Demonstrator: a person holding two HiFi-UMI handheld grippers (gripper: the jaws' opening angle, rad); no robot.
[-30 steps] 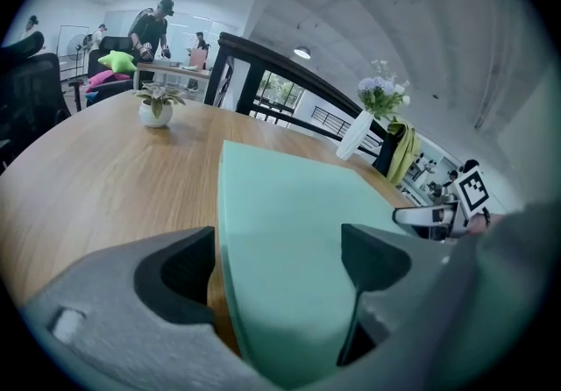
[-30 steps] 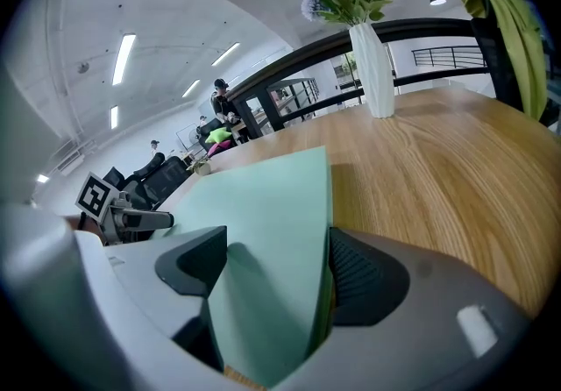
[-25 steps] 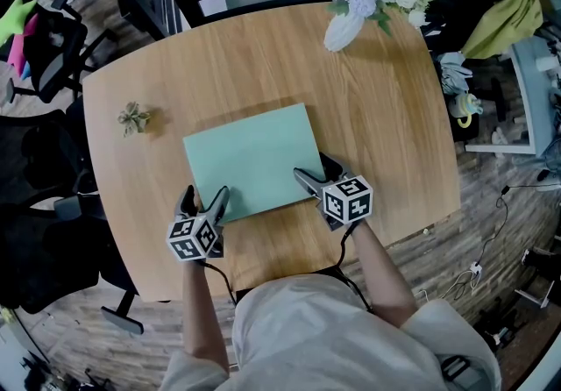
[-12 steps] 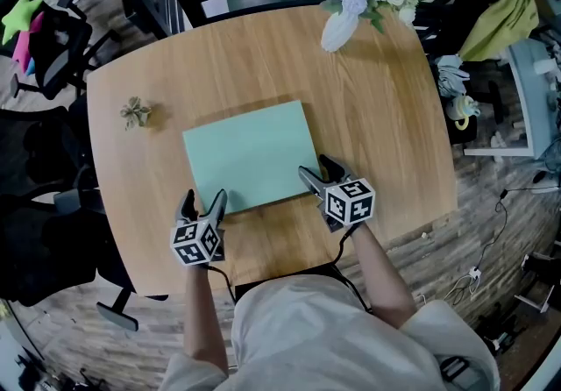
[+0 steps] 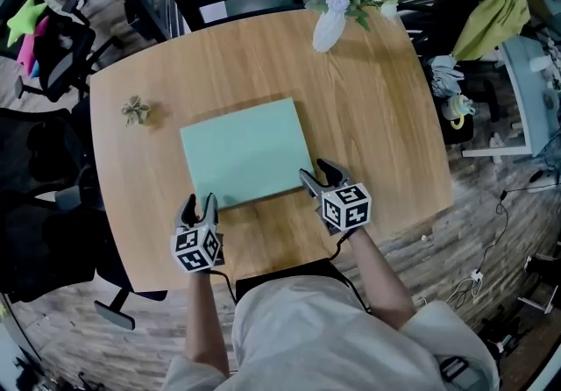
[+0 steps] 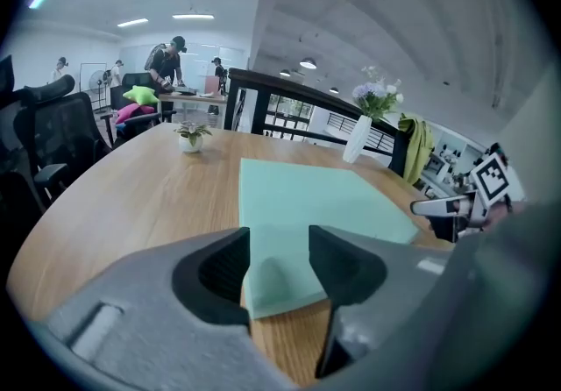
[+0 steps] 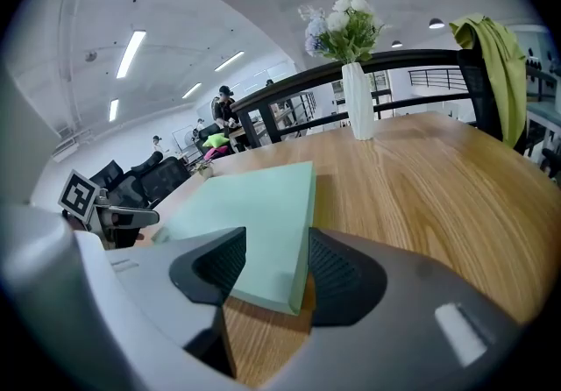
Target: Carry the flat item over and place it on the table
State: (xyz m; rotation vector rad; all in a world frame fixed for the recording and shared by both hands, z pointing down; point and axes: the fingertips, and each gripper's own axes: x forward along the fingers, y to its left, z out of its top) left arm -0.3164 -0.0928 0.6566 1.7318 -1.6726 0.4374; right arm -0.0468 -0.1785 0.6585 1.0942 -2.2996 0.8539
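Observation:
A mint-green flat slab [image 5: 245, 152] lies flat on the wooden table [image 5: 377, 117]. My left gripper [image 5: 200, 205] hovers at the slab's near left corner, and my right gripper [image 5: 316, 174] at its near right corner. Both pairs of jaws have just been closing and stand partly apart with nothing pinched between them. In the left gripper view the slab [image 6: 316, 196] stretches away just beyond the jaw tips of my left gripper [image 6: 279, 251]. The right gripper view shows the slab's thick edge [image 7: 301, 231] just past the tips of my right gripper [image 7: 276, 262].
A white vase of flowers [image 5: 329, 25] stands at the table's far edge. A small potted plant [image 5: 134, 110] sits at the left. Black office chairs [image 5: 53, 56] crowd the left side, and a green cloth [image 5: 495, 3] hangs at the right. The person's body is at the near edge.
Both grippers have drawn back from the slab's near corners toward the person and lifted a little. Their jaws have narrowed. The slab stays lying on the table.

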